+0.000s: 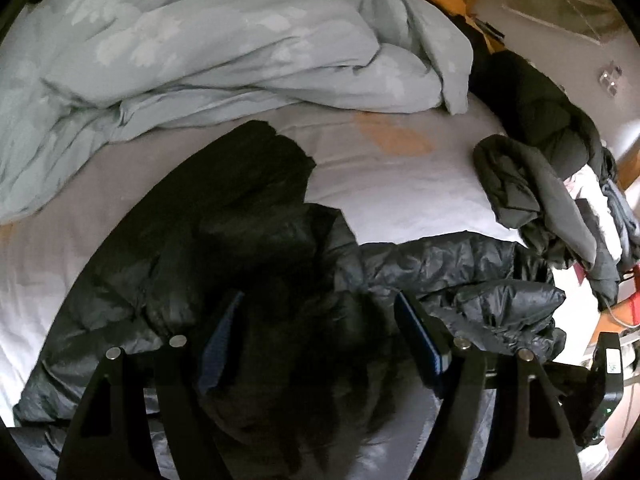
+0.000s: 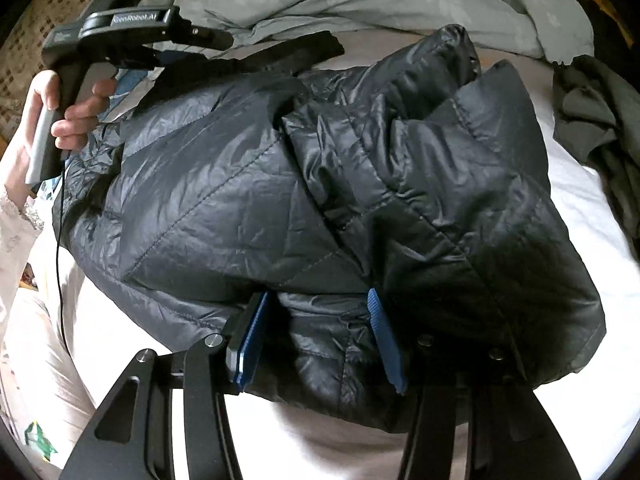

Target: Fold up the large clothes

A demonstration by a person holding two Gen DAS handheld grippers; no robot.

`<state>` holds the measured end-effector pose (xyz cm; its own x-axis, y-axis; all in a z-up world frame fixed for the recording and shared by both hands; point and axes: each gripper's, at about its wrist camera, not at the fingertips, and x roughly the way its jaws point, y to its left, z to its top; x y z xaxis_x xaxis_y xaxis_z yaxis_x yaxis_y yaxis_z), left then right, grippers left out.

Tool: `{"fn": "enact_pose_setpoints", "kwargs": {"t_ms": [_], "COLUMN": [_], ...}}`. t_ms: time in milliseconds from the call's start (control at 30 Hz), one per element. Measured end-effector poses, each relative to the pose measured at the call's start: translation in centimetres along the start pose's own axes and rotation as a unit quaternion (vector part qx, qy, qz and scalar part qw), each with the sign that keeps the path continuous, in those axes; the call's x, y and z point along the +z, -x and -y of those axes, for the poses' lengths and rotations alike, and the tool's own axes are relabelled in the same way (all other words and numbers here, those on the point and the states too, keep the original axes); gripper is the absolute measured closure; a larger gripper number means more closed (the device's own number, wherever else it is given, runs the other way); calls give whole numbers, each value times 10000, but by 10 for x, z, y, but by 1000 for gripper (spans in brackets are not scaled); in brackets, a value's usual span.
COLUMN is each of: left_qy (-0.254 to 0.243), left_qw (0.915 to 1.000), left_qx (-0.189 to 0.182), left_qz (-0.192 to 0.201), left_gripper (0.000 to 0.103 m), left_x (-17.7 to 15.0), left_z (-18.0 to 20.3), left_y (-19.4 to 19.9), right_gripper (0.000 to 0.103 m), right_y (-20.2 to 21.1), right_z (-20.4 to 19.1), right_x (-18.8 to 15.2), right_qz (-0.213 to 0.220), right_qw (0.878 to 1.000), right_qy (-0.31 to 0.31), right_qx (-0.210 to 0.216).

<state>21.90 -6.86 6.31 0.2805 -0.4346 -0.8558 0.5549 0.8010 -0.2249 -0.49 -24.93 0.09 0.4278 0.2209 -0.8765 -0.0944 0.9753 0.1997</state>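
1. The black puffer jacket (image 2: 320, 200) lies on the bed (image 2: 592, 200), on its pale sheet. In the right wrist view it fills the middle of the frame, partly folded over itself, with quilted stitching plain on the shiny fabric.
2. The right gripper (image 2: 320, 336) sits at the lower centre of that view. A fold of the jacket's near edge lies between the blue pads (image 2: 250, 344); the jaws are half apart, and the fabric looks pinched between them, though how firmly cannot be told.
3. Only the right wrist view shows the person's hand (image 2: 60, 120) at the upper left, wrapped around the black handle of the left gripper, with a pale sleeve (image 2: 16, 220) below it.
4. In the left wrist view the left gripper (image 1: 316, 336) points down at the jacket (image 1: 240, 240), which appears darker there and runs from the lower left to the right of the frame. Its jaws stand wide apart, with dark fabric between them; the pads do not appear to press on it.
5. Only the left wrist view shows the crumpled pale blue duvet (image 1: 200, 52) across the whole top, and a pile of dark and white clothes (image 1: 560, 184) at the right edge of the bed.
6. In the right wrist view a grey-green garment (image 2: 600, 128) lies at the right, apart from the jacket.
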Motion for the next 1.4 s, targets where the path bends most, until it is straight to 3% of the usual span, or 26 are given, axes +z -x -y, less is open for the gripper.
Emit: {"fn": "enact_pose_setpoints", "kwargs": {"t_ms": [100,267,300,333,367,400,467,500,633,733,800,900,967,1033,1100,1167,1233,1300,1400], "left_qy": [-13,282,256,196,130,84,-226,-527,-1233,-1593,-1719,-1823,-1887,-1956,-2108,-2325,-2380,-2261,-2030], "left_qw": [9992,9896,9888,9895,9915,9937,9967,9939,9729,9539,9441,9288,9216,9195,9164,9090,9076,9124,9231], "left_qx": [282,877,961,954,851,787,775,823,622,383,210,-109,-327,-539,-543,-539,-625,-671,-488], "left_qz": [-284,-1105,-1116,-1072,-979,-792,-5,518,1853,2514,2804,3224,3375,3368,3360,3417,3401,3344,3229], "left_gripper": [28,29,43,76,92,102,102,102,102,102,102,102,102,102,102,102,102,102,102], "left_x": [5,5,4,4,3,4,7,9,14,18,19,19,16,12,6,-7,-20,-34,-51], "left_z": [9,2,0,0,0,1,8,17,45,66,79,97,108,117,127,131,128,123,109], "left_y": [-10,-48,-52,-54,-53,-47,-19,2,74,115,137,166,183,195,203,208,208,202,187], "right_gripper": [51,51,51,51,51,51,51,51,51,51,51,52,69,77,82,83,83,83,83], "right_y": [0,-3,-2,0,2,5,18,26,67,88,88,68,45,28,24,33,51,65,78], "right_z": [-1,-7,-6,-6,-5,-4,-3,-2,-6,-19,-31,-43,-44,-36,-22,-2,19,39,68], "right_x": [6,10,10,8,7,6,1,0,0,1,6,18,31,45,53,57,53,48,36], "right_qz": [-1,52,68,88,106,147,346,512,1560,2113,2049,1813,1609,1552,1757,2089,2460,2540,2420], "right_qw": [10000,10000,10000,9999,9999,9999,9993,9986,9876,9749,9717,9777,9849,9879,9825,9631,9322,9243,9317], "right_qy": [-39,-1,3,0,-9,-18,-52,-63,4,182,348,393,251,49,-233,-702,-1204,-1617,-2198], "right_qx": [-42,-80,-71,-64,-62,-62,-121,-151,171,680,1120,980,594,37,-569,-1546,-2365,-2347,-1583]}}
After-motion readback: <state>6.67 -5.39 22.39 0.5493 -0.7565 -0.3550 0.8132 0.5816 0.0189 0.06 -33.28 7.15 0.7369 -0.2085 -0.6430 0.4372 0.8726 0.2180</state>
